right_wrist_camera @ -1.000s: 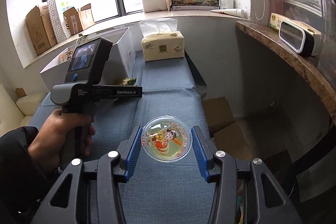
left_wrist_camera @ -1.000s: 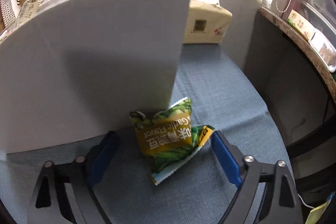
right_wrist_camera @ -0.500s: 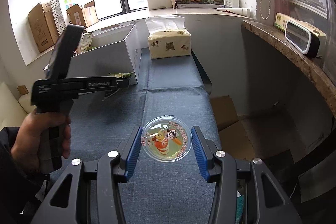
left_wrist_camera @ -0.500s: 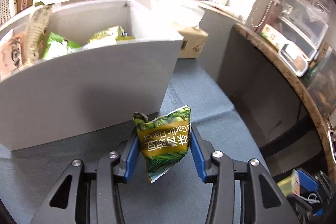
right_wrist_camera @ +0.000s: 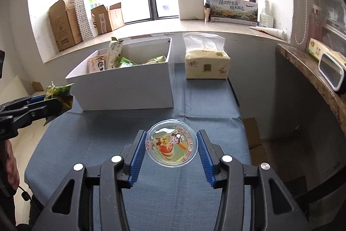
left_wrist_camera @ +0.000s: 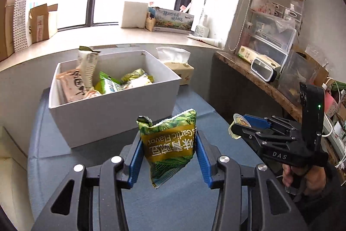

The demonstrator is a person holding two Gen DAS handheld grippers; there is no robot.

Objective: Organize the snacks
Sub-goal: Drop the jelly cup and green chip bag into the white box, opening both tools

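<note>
Green snack packet (left_wrist_camera: pixel 168 144) clamped in left gripper (left_wrist_camera: pixel 168 157), jelly cup (right_wrist_camera: pixel 173 143) in right gripper (right_wrist_camera: pixel 173 151) — both are to be carried over the white box (left_wrist_camera: pixel 121 114) and released

Green snack packet (left_wrist_camera: pixel 168 145), formerly on tablecloth, now clamped aloft in left hand-held gripper (left_wrist_camera: pixel 168 157).

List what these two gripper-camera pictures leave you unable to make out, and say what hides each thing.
- Lower layers of the white box: both views, hidden by its walls and the packets on top.
- Jelly cup body: right wrist view shows only the lid; left wrist view is too small.
- Green snack packet back face: left wrist view, turned away.
- Person's left hand: right wrist view, cut off by the frame edge.
</note>
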